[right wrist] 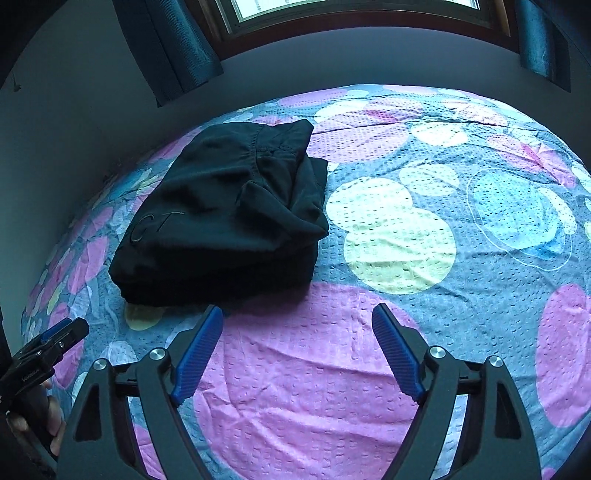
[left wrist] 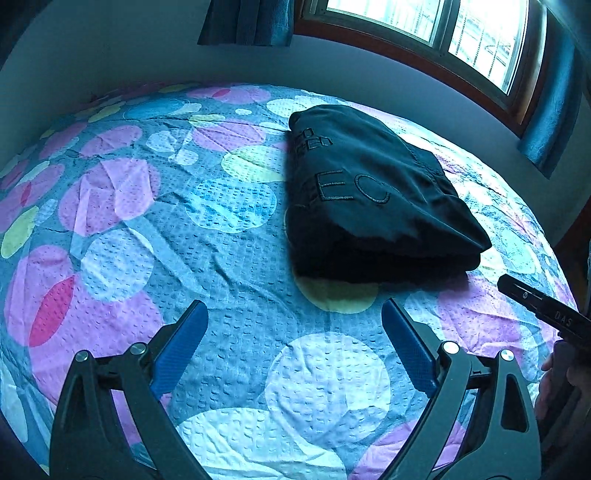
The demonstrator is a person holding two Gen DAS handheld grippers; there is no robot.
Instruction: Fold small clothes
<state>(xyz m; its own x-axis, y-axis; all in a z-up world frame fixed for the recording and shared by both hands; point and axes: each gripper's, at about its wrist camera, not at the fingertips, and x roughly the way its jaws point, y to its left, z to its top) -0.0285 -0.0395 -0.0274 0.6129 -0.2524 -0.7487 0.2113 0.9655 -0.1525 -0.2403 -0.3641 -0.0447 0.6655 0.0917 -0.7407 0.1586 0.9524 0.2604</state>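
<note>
Black garment lies folded into a thick bundle on the bed, over the spotted bedspread, toward the wall under the window. Both tools hang short of it with nothing between their fingers: the left tool stands wide open over bare bedspread just before the bundle's near edge, and the right tool is equally spread, its left fingertip almost at the bundle's near corner.

From here the risk seems to be the top layer. In the right wrist view a loose flap bunches on the right side of the stack, so a pinch taking only that layer would probably drag the fold apart. A low approach could also catch the puckered bedspread with the cloth.

Stitched lettering on the garment reads only in part. What kind of garment it is cannot be told, and its far edge and underside are hidden. Each tool appears only as a cropped sliver in the other's view.
</note>
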